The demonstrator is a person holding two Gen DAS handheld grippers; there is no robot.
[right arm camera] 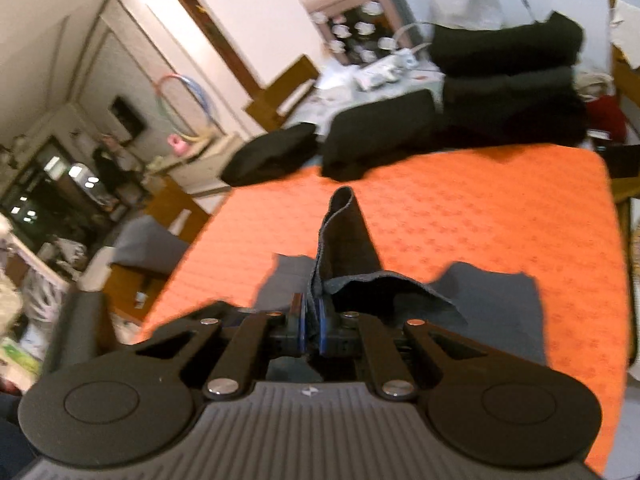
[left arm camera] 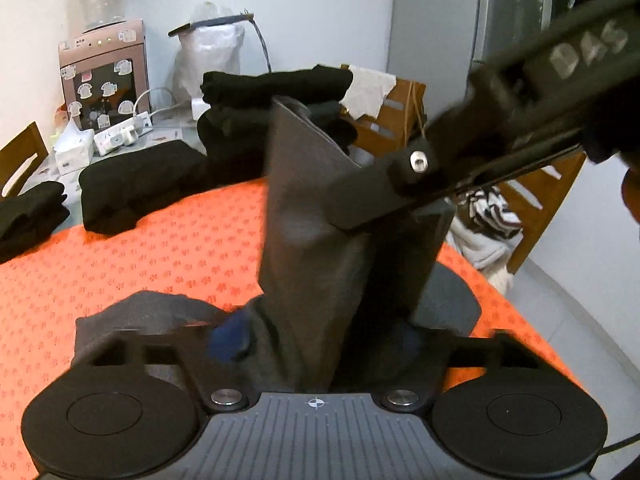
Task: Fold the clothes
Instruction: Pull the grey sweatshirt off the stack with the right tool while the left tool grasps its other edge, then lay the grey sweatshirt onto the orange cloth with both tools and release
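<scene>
2 grippers hold 1 grey cloth [right arm camera: 352,236] above the orange table [right arm camera: 500,208]: my right gripper [right arm camera: 311,330] clamps its edge, lifting it; my left gripper [left arm camera: 316,344] pinches lower, ready to fold.

Right claw [right arm camera: 311,330] pinched closed; left claw [left arm camera: 320,344] partly closed, angled downward.

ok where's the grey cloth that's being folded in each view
Left wrist: grey cloth rises up the centre, from the left hand-held gripper to the right hand-held gripper.
Right wrist: it stands at lower centre, pinched in the right hand-held gripper.
Shared landmark: orange tablecloth.
</scene>
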